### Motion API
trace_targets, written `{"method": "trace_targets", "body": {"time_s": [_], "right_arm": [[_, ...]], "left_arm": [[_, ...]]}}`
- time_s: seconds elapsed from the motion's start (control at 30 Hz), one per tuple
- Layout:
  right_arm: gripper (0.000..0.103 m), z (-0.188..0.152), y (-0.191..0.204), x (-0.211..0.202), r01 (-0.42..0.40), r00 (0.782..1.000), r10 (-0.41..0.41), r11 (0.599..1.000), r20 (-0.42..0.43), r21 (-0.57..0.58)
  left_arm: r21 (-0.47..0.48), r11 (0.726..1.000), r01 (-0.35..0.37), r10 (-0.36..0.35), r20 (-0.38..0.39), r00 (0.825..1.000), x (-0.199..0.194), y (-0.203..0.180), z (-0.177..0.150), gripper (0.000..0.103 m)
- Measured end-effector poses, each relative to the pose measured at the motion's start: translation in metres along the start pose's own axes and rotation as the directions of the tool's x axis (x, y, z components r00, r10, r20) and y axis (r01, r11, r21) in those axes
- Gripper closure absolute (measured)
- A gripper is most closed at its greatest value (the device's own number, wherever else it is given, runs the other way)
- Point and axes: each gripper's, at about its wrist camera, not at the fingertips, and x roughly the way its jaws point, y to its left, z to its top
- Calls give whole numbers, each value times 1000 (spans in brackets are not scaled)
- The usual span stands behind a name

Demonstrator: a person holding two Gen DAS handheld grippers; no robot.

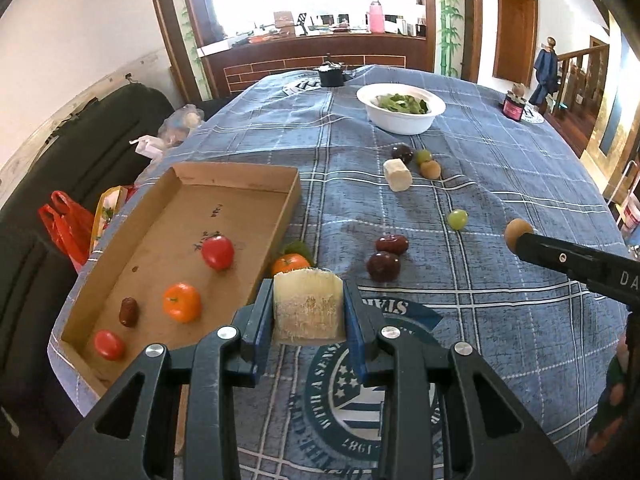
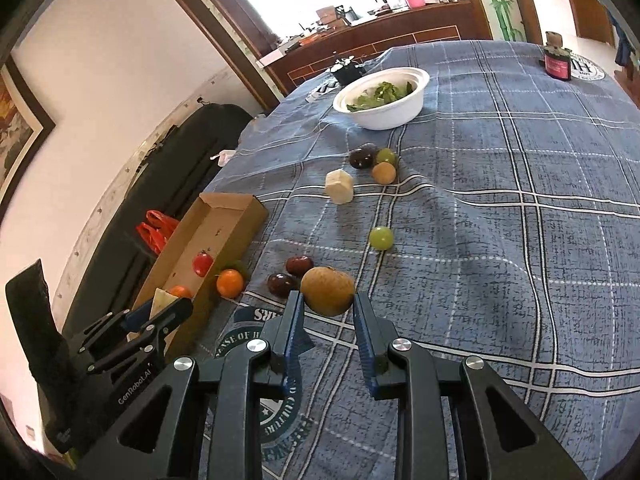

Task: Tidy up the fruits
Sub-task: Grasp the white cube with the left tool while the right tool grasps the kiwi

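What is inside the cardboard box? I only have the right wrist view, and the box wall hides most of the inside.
Observer: Four pieces: a larger red tomato, a smaller red tomato, an orange fruit and a dark red oblong fruit.
Operator: And what is the left hand-held gripper carrying? I only see a pale corner.
Observer: The left hand-held gripper pinches a pale fibrous chunk between both pads.
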Motion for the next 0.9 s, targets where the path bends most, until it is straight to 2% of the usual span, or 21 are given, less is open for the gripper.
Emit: {"method": "trace_targets", "body": {"time_s": [0.5, 0.9], "right_arm": [[77, -4, 27, -2, -16, 1000, 16, 999, 2, -40], [77, -4, 56, 12, -42, 999, 41, 995, -17, -87]], "left_arm": [[-38, 998, -49, 50, 32, 998, -14, 28, -6, 73], [-85, 992, -89, 91, 27, 995, -14, 62, -12, 73]]}}
